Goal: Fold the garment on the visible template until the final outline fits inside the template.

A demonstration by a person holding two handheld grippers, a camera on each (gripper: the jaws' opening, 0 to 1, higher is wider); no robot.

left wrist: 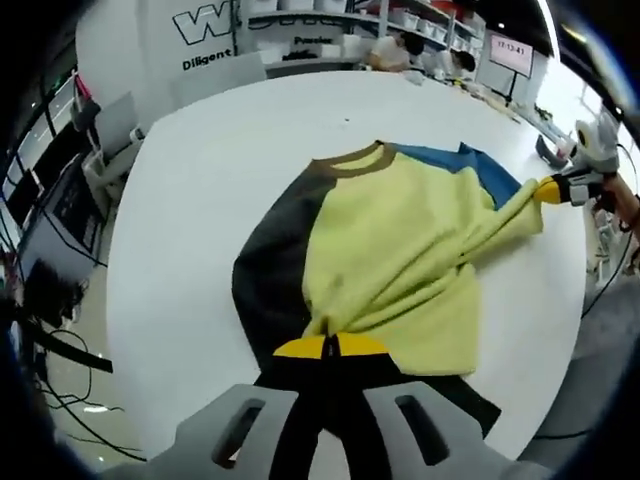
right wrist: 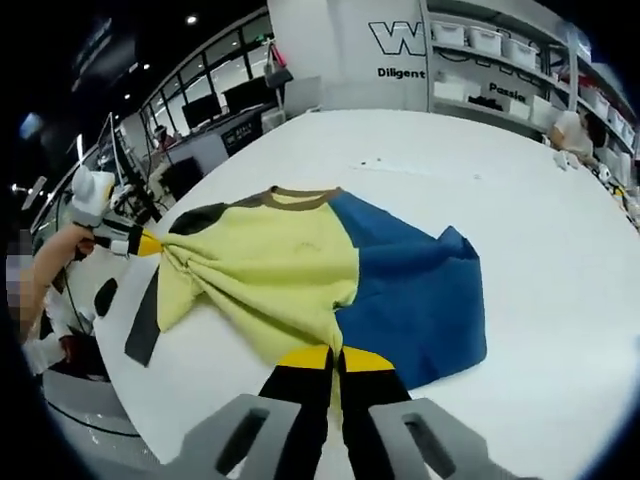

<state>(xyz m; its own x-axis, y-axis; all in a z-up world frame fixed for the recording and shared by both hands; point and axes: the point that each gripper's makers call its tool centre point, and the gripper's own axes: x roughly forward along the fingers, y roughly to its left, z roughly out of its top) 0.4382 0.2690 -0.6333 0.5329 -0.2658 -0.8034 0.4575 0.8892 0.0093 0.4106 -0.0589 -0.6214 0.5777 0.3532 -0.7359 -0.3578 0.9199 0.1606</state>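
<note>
While the shirt (left wrist: 400, 250) lies mostly spread on the tabletop (left wrist: 200, 200), left claw (left wrist: 328, 347) & right claw (right wrist: 335, 357) each clamp its hem, so folding's barely begun, no template seen.

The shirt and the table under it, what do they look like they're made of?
Shirt: looks like soft matte knit fabric, since it bunches into folds where each claw pinches it; the exact fibre can't be told. Table: a smooth, hard white surface with a slight sheen, perhaps laminate or painted board.
</note>
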